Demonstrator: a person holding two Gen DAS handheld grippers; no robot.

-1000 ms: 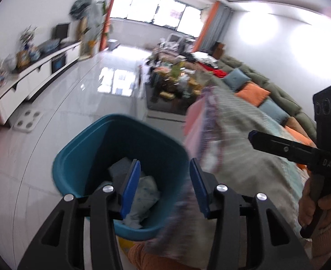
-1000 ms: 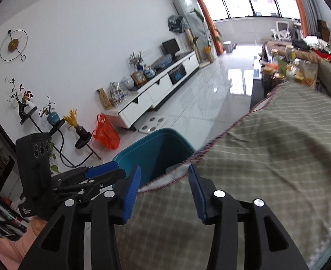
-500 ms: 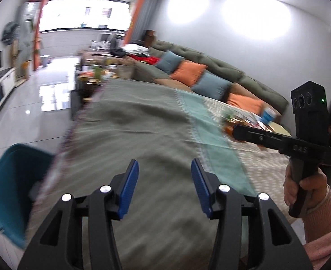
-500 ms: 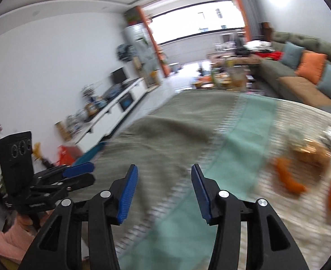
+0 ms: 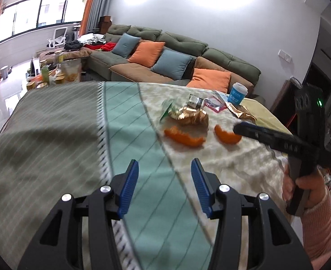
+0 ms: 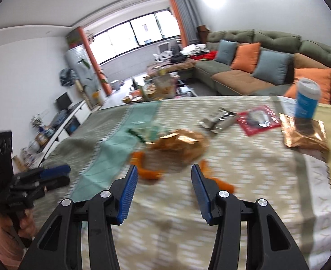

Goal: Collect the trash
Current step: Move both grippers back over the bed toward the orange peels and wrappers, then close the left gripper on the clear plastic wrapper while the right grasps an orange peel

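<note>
Table (image 5: 52, 135), cloth-covered: grey-green section at frame left, teal band through the centre, cream patterned section at right, yellow strip along the far right edge. The near and left portions of the cloth lie bare in the left wrist view; the litter sits in the upper right.

Trash, clustered on the cream section:
- gold crumpled wrapper (image 5: 191, 115), centre right of the left wrist view; blurred.
- orange peel, two pieces (image 5: 183, 138) and (image 5: 227, 136), just below the wrapper.
- red packet (image 6: 256, 120), upper right of the right wrist view.
- copper foil pouch (image 6: 303, 133), near the right table edge, with a blue cup (image 6: 306, 97) standing on its far end.
- small silver wrapper (image 6: 219, 120), left of the red packet.

Left gripper (image 5: 164, 185): lower centre of its view, blue pads apart, nothing between them, above the teal band.

Right gripper (image 6: 164, 185): lower centre of its view, pads apart and empty, above the cream section, the peel just beyond its tips.

Background: sofa (image 5: 188, 51) behind the table's far edge.
</note>
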